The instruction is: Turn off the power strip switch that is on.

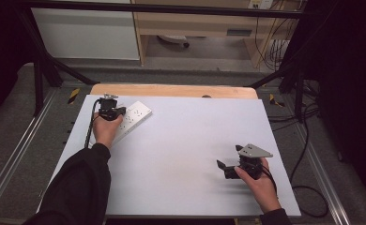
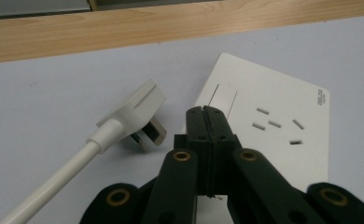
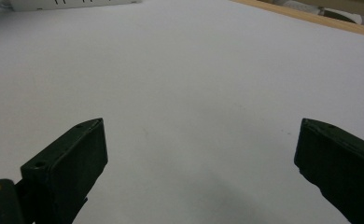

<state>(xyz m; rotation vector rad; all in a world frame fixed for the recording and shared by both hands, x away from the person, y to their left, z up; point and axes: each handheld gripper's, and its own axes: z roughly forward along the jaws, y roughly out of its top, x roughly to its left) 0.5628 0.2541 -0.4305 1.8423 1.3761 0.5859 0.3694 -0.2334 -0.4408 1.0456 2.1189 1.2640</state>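
High view: the left tool (image 1: pixel 111 111) sits at the far left of the white desk (image 1: pixel 186 140), over the near end of a white socket panel (image 1: pixel 136 115); the right tool (image 1: pixel 230 168) rests near the front right, well apart from the panel.

Left gripper view: the left tool (image 2: pixel 203 114) has its jaws pressed together, holding nothing, with the tips at the panel's (image 2: pixel 283 126) edge beside its switch (image 2: pixel 224 97). A white plug (image 2: pixel 138 114) with its cable (image 2: pixel 45 186) lies just left of the panel.

Right gripper view: the right tool (image 3: pixel 199 140) is spread wide over bare desk (image 3: pixel 194 70); the panel (image 3: pixel 68 4) lies far off, top left.
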